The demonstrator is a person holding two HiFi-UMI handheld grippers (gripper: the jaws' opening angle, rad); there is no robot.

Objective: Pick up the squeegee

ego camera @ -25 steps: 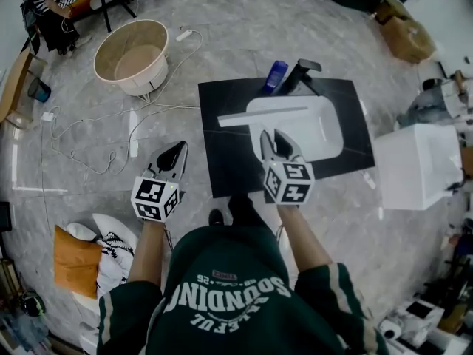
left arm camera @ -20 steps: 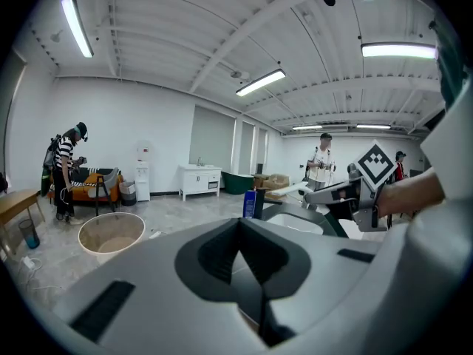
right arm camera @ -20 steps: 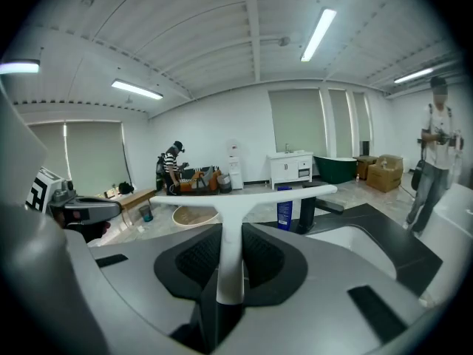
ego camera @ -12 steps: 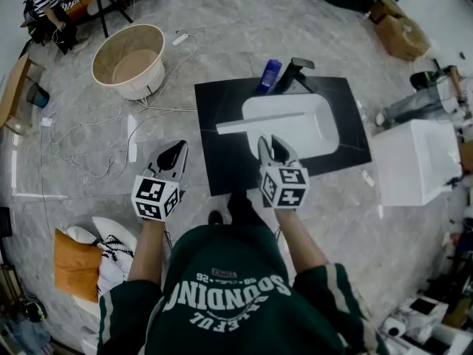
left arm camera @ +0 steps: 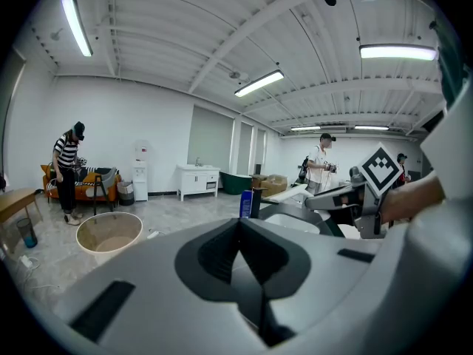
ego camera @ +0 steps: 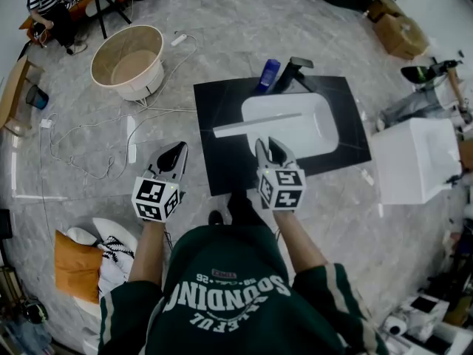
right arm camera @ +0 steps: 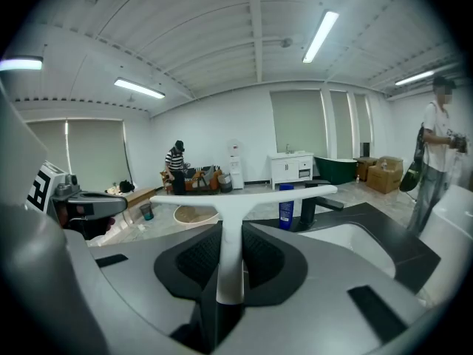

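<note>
Head view. My right gripper (ego camera: 270, 145) is over the near edge of the black bench (ego camera: 222, 165), pinching the handle of the white squeegee (ego camera: 255, 123). The blade runs crosswise ahead of the gripper, over the left rim of the white sink (ego camera: 329, 135) and out over the bench top. Cannot tell whether the blade is clear of the surface. Blue bottle (ego camera: 269, 75) and black faucet (ego camera: 295, 71) stand side by side at the far edge of the sink. My left gripper (ego camera: 174, 154) is off the bench's left side, over the floor, well apart from the squeegee. Beige tub (ego camera: 129, 58) on the floor further left, cables near it.

Left gripper view. Left gripper (left arm camera: 239, 226) has its jaws pressed together with nothing between them. Tub (left arm camera: 109, 231) is low left, bottle (left arm camera: 246, 203) straight ahead, right gripper (left arm camera: 355, 197) at the right.

Right gripper view. Right gripper (right arm camera: 230, 237) is closed on the squeegee (right arm camera: 244, 197): the handle stands upright between the pads, and the blade lies level across the top like a T. Past it are the bottle (right arm camera: 286, 206), the faucet (right arm camera: 310, 202) and the tub (right arm camera: 194, 214). Left gripper (right arm camera: 74, 202) shows at the left edge.
</note>
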